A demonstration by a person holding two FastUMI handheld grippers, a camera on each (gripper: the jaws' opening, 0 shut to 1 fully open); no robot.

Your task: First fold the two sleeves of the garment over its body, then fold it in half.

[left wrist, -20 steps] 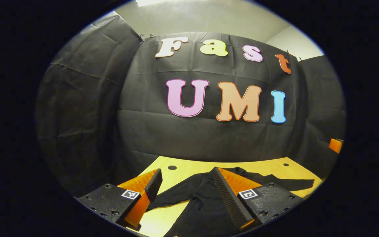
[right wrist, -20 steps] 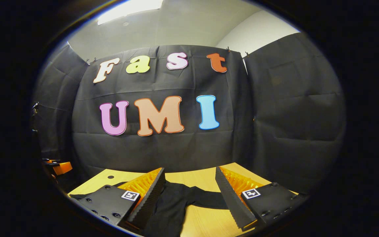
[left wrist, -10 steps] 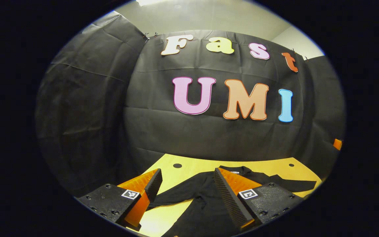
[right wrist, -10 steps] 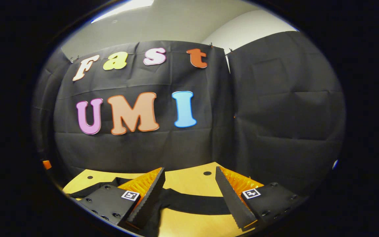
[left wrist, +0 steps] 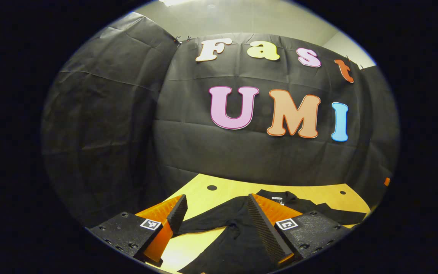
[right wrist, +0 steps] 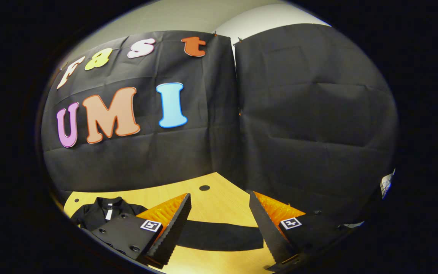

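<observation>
While the black long-sleeved garment (left wrist: 238, 228) lay spread flat on the light wooden table (left wrist: 203, 196), you held your left gripper (left wrist: 213, 224) above its near left sleeve, fingers wide apart and gripping nothing. Your right gripper (right wrist: 219, 224) — also spread wide, empty — hung over the other sleeve (right wrist: 219, 238), which stretched straight across the table between its fingers.

Garment (left wrist: 238, 232) is looking like soft matt black cloth, table (right wrist: 219, 194) is showing smooth pale wood, and the wall cloth (right wrist: 310, 125) is hanging creased and dull.
</observation>
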